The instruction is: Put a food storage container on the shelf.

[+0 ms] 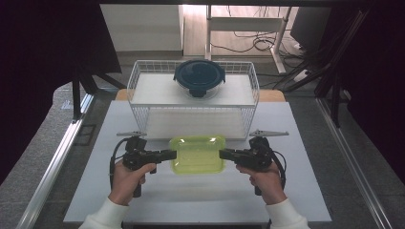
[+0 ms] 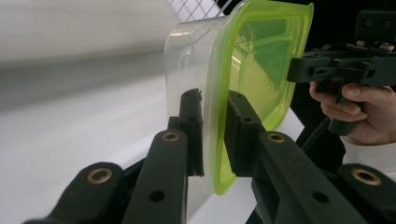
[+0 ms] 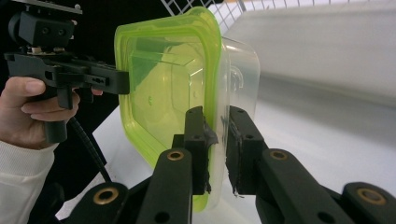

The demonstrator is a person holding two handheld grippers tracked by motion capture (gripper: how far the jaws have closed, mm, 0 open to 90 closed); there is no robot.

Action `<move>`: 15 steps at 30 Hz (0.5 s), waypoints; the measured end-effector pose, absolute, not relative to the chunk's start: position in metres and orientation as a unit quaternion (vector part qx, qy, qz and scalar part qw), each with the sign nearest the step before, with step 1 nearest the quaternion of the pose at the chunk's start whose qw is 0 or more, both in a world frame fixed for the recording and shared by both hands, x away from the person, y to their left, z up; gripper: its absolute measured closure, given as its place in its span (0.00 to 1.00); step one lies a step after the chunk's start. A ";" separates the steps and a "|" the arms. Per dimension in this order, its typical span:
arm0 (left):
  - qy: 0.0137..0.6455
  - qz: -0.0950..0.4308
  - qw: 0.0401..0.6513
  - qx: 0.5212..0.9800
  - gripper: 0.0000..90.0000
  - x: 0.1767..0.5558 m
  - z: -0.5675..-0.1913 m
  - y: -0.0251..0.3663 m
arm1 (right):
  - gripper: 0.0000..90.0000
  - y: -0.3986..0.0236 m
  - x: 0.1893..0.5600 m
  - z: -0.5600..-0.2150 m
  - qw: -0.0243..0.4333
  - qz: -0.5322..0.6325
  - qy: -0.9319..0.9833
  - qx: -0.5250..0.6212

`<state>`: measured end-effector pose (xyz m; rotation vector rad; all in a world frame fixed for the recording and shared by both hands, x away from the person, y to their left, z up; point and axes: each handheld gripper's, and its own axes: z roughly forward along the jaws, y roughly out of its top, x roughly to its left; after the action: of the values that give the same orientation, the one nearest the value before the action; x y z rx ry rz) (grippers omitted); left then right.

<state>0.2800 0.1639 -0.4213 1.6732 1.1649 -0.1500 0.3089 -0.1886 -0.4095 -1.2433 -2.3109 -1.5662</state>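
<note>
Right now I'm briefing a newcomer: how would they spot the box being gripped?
Start at the white wire rack at the table's far side. Just before it, the left gripper and right gripper pinch a clear box with a lime-green lid. The rack's round container is dark-lidded.

white wire basket (image 1: 143,76), dark-lidded bowl (image 1: 199,76) (on top)
</note>
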 end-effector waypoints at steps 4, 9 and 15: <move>0.479 -0.054 0.526 0.700 0.87 0.284 -0.406 0.164 | 0.88 -0.190 0.312 -0.397 0.035 -0.519 -0.754 -0.401; 0.474 -0.040 0.529 0.702 0.87 0.286 -0.388 0.165 | 0.88 -0.188 0.316 -0.382 0.028 -0.529 -0.751 -0.393; 0.471 -0.036 0.534 0.701 0.87 0.291 -0.371 0.168 | 0.88 -0.186 0.321 -0.364 0.022 -0.536 -0.751 -0.385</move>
<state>0.2914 0.1680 -0.3709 1.6715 1.1229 -0.0856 0.3211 -0.1859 -0.3638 -1.1938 -2.3270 -1.6611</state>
